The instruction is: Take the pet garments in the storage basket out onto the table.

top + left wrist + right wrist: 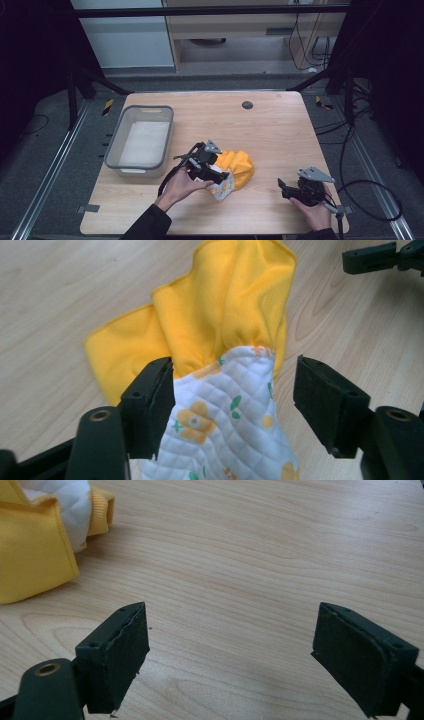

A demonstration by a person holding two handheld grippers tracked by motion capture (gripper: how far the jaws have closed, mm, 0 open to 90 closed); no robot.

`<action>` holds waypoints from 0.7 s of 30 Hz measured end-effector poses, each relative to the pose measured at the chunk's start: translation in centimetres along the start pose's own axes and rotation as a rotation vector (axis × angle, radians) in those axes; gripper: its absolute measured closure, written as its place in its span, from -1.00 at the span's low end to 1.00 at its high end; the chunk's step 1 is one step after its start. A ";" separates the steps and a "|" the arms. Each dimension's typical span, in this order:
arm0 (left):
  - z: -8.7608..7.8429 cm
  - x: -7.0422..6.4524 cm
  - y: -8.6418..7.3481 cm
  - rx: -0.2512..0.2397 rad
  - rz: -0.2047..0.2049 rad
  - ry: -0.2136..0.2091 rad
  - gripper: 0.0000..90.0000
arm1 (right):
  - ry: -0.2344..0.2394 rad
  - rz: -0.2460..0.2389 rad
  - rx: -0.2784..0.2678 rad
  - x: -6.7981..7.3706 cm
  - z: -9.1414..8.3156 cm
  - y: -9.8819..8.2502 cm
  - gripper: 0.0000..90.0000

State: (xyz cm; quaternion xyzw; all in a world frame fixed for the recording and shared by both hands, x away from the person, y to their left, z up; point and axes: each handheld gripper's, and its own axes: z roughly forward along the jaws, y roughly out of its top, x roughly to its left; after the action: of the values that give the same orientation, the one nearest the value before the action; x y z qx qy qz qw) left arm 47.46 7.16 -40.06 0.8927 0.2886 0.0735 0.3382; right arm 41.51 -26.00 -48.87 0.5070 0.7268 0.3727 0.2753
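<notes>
Both the left gripper [234, 405], straddling the yellow cloth [220, 305], and the right gripper [230, 660], over bare table [260, 555], gape.

High view overhead, forward-down; gripper views close, low; shared yellow cloth [220, 305].

Left tongs [212, 172] are sitting on the yellow cloth [239, 165] mid-desk [270, 135], grey bin [141, 142] lying at its 9 o'clock.
</notes>
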 end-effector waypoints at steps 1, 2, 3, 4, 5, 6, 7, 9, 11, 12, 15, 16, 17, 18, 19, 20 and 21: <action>-0.2 0.0 -0.1 -0.007 0.001 -0.001 -0.34 | -0.001 0.000 0.001 0.0 0.0 0.0 -0.68; -0.4 0.0 -0.2 -0.014 0.003 0.003 -0.36 | -0.002 0.000 0.001 0.0 0.0 0.0 -0.68; -0.6 0.0 -0.3 -0.023 0.005 0.007 -0.37 | -0.002 -0.001 0.001 0.0 0.0 0.0 -0.68; -0.8 0.0 -0.4 -0.027 0.005 0.010 -0.39 | -0.002 0.000 0.001 0.0 0.0 0.0 -0.68; -1.0 0.1 -0.6 -0.037 0.003 0.012 -0.40 | -0.002 0.000 0.001 0.0 0.0 0.0 -0.68; -1.2 0.1 -0.8 -0.043 0.004 0.011 -0.42 | -0.002 -0.001 0.001 -0.1 0.0 0.0 -0.69; -1.4 0.2 -1.0 -0.051 -0.001 0.014 -0.43 | -0.002 0.000 0.002 -0.1 0.0 0.0 -0.69; -2.0 0.4 -1.6 -0.067 -0.002 0.020 -0.44 | -0.002 -0.002 0.000 -0.1 0.0 0.0 -0.69; -2.5 0.6 -2.1 -0.074 -0.010 0.033 -0.45 | -0.002 0.000 0.001 -0.1 0.0 0.0 -0.69; -2.7 0.8 -2.4 -0.080 -0.014 0.038 -0.46 | -0.002 0.001 0.002 -0.1 0.0 0.0 -0.69; -3.5 1.2 -3.4 -0.104 -0.032 0.067 -0.50 | -0.002 0.002 0.002 -0.1 0.0 0.0 -0.70; -3.8 1.4 -3.8 -0.113 -0.039 0.079 -0.51 | -0.002 0.002 0.002 -0.1 0.0 0.0 -0.70; -4.0 1.6 -4.2 -0.125 -0.048 0.088 -0.52 | -0.003 0.002 0.002 -0.1 0.0 0.0 -0.70; -4.2 1.8 -4.6 -0.135 -0.057 0.096 -0.53 | -0.002 0.003 0.003 -0.1 0.0 0.0 -0.70; -4.4 2.0 -5.0 -0.149 -0.064 0.108 -0.53 | -0.001 0.004 0.003 -0.1 0.0 -0.1 -0.71; -4.5 2.2 -5.4 -0.163 -0.073 0.117 -0.53 | -0.001 0.005 0.004 -0.1 0.0 -0.1 -0.71; -4.6 2.4 -5.8 -0.175 -0.083 0.122 -0.54 | -0.003 0.003 0.003 -0.1 0.0 -0.1 -0.71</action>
State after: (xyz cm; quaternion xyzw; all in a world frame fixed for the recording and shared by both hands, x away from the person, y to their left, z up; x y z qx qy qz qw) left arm 45.23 14.61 -40.42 0.8409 0.3380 0.1386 0.3993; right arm 41.51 -26.06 -48.93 0.5089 0.7262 0.3712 0.2754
